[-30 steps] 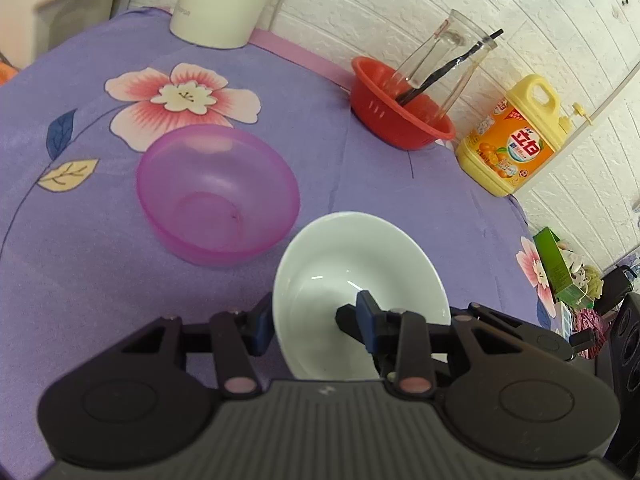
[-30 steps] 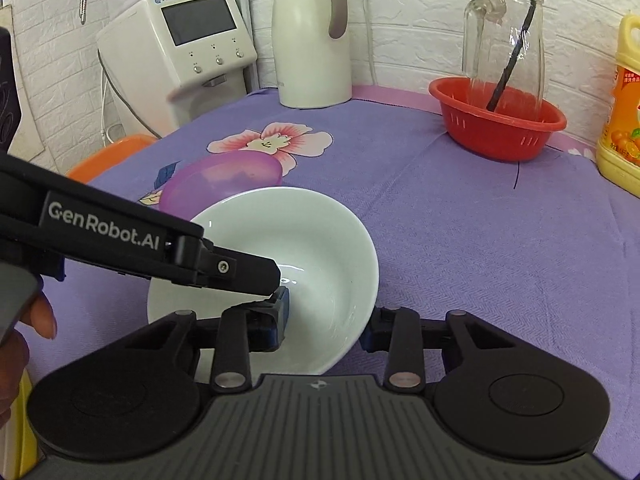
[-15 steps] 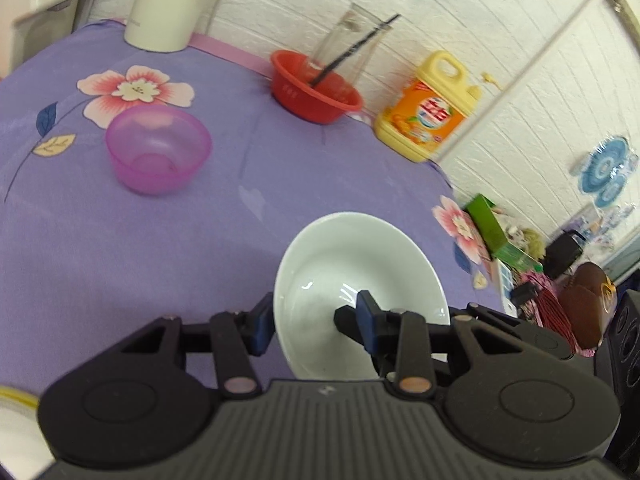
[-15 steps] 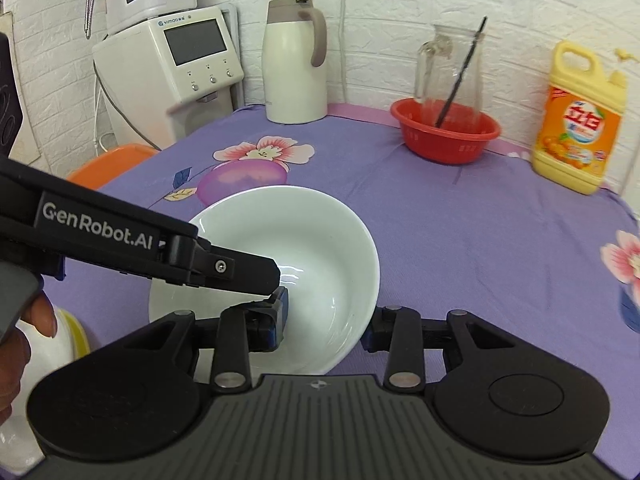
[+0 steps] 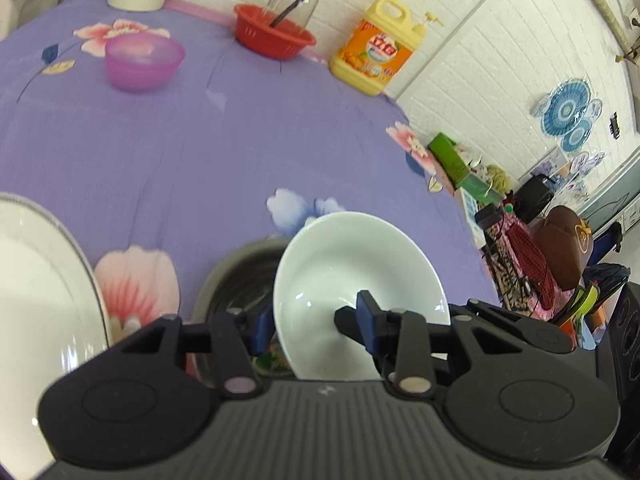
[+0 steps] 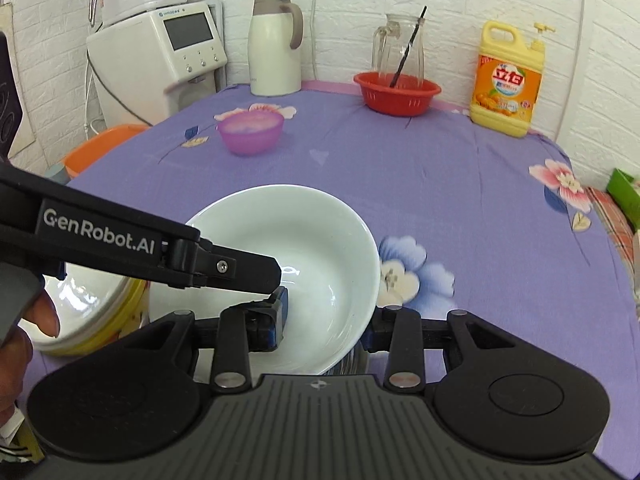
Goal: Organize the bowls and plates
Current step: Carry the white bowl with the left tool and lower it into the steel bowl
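Note:
My left gripper [image 5: 314, 318] is shut on the rim of a white bowl [image 5: 352, 264] and holds it tilted above a dark metal bowl [image 5: 236, 276] near the table's front. My right gripper [image 6: 326, 324] also straddles the white bowl [image 6: 320, 248], one finger inside and one outside its rim, touching it. The left gripper's arm [image 6: 120, 240] crosses the right wrist view. A pink bowl [image 5: 142, 62] stands far back on the purple cloth; it also shows in the right wrist view [image 6: 250, 132]. A white plate [image 5: 36, 276] lies at the left, stacked on a yellow-rimmed dish [image 6: 92, 320].
A red basket [image 6: 396, 92] with a glass jug [image 6: 398, 52], a yellow detergent bottle [image 6: 506, 80], a white kettle [image 6: 274, 48] and a water dispenser [image 6: 160, 60] stand along the back wall. The table's right edge drops off beside clutter [image 5: 520, 220].
Both grippers have pulled back toward the table's front with the white bowl. The pink bowl now lies far behind; the metal bowl and the white plate have come into view.

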Demonstrator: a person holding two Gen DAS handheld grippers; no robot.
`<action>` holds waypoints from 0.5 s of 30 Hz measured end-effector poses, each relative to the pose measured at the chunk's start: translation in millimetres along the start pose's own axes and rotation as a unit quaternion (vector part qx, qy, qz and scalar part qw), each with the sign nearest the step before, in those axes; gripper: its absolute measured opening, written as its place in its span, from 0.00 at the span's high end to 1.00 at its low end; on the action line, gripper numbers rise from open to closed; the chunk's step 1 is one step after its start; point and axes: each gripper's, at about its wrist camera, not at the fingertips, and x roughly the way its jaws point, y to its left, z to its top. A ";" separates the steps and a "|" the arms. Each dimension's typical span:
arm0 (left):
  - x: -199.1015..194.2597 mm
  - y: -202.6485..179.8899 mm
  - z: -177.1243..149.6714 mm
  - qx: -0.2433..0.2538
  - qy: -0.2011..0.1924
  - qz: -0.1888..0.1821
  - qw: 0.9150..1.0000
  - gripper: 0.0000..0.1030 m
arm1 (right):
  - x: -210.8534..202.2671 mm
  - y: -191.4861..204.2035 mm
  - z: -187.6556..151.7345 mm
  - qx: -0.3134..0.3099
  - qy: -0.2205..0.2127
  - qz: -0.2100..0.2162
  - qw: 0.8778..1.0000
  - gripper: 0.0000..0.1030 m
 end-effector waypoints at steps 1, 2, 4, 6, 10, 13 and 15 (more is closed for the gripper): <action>1.0 1.4 -3.4 0.002 0.003 0.002 1.000 0.66 | 0.4 0.6 -4.5 0.001 0.002 0.002 1.000 0.37; 2.1 2.7 -6.0 0.004 0.006 0.004 1.000 0.66 | 1.7 1.4 -8.0 0.001 0.005 0.004 1.000 0.37; 4.8 5.9 -9.8 0.005 0.011 0.010 1.000 0.66 | 4.5 4.8 -12.9 -0.006 0.009 0.005 1.000 0.37; 6.0 8.6 -12.6 0.009 0.011 0.013 1.000 0.66 | 9.4 7.6 -15.1 -0.014 0.015 0.003 1.000 0.37; 5.8 9.7 -12.8 0.018 0.009 0.013 1.000 0.66 | 9.7 11.1 -17.5 -0.029 0.010 0.000 1.000 0.36; 5.2 9.9 -12.9 0.025 0.009 0.011 1.000 0.66 | 9.4 8.0 -18.6 -0.027 0.007 0.003 1.000 0.35; 2.7 10.2 -13.1 0.027 0.007 0.006 1.000 0.57 | 9.0 7.6 -19.2 -0.025 0.005 0.005 1.000 0.34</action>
